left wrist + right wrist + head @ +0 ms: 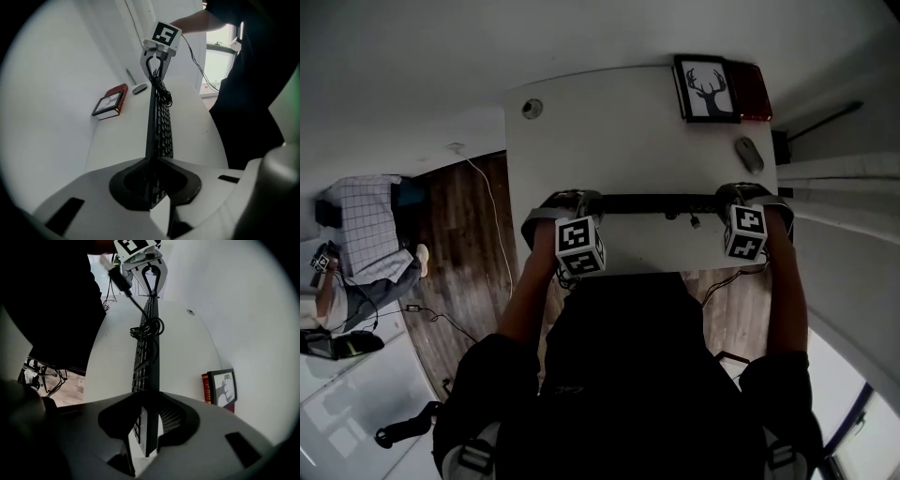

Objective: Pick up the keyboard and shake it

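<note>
A black keyboard (656,202) is held on its long edge over the white table (609,131), seen as a thin dark bar in the head view. My left gripper (572,202) is shut on its left end, and my right gripper (750,194) is shut on its right end. In the left gripper view the keyboard (159,126) runs from my jaws (152,187) away to the right gripper (154,70). In the right gripper view the keyboard (147,357) runs from the right gripper (147,427) to the left gripper (150,275). Its coiled cable (147,329) hangs at mid-length.
A framed deer picture (710,89) lies on a red book (752,94) at the table's far right corner. A grey mouse (749,155) sits just in front of them. A round grommet (532,109) marks the far left corner. A person (366,244) sits on the floor side at left.
</note>
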A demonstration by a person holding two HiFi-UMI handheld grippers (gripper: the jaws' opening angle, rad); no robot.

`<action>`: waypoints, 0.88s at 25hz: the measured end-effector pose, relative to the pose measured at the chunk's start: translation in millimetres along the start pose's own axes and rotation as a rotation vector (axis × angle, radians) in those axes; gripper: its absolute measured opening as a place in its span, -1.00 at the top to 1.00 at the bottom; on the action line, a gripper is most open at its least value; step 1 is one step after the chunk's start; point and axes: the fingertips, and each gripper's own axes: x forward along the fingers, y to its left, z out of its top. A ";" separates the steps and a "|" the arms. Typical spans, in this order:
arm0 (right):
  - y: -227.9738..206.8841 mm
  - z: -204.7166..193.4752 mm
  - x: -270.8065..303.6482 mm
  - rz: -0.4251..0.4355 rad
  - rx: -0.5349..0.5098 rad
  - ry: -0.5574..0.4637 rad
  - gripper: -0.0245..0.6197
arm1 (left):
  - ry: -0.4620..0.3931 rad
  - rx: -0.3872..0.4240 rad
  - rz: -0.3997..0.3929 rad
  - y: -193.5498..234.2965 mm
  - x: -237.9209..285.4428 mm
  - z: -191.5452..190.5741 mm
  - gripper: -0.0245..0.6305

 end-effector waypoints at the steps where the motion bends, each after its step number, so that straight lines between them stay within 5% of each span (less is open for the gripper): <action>1: -3.2 -0.9 1.2 0.004 0.002 -0.007 0.56 | 0.001 0.001 0.009 3.1 2.2 0.3 0.79; 10: -31.6 -2.8 19.2 0.027 -0.039 -0.051 0.55 | 0.043 -0.038 0.001 20.9 23.4 -5.8 0.81; 15: -26.5 0.5 54.1 0.164 -0.037 -0.063 0.59 | 0.085 -0.085 -0.056 6.3 55.7 -21.5 0.86; 18: -33.0 8.0 61.2 0.126 -0.087 -0.080 0.87 | 0.073 -0.130 -0.076 5.8 67.9 -24.7 0.93; 22: -34.5 22.3 66.3 0.152 -0.068 -0.130 0.87 | 0.079 -0.153 -0.093 6.0 75.3 -31.3 0.93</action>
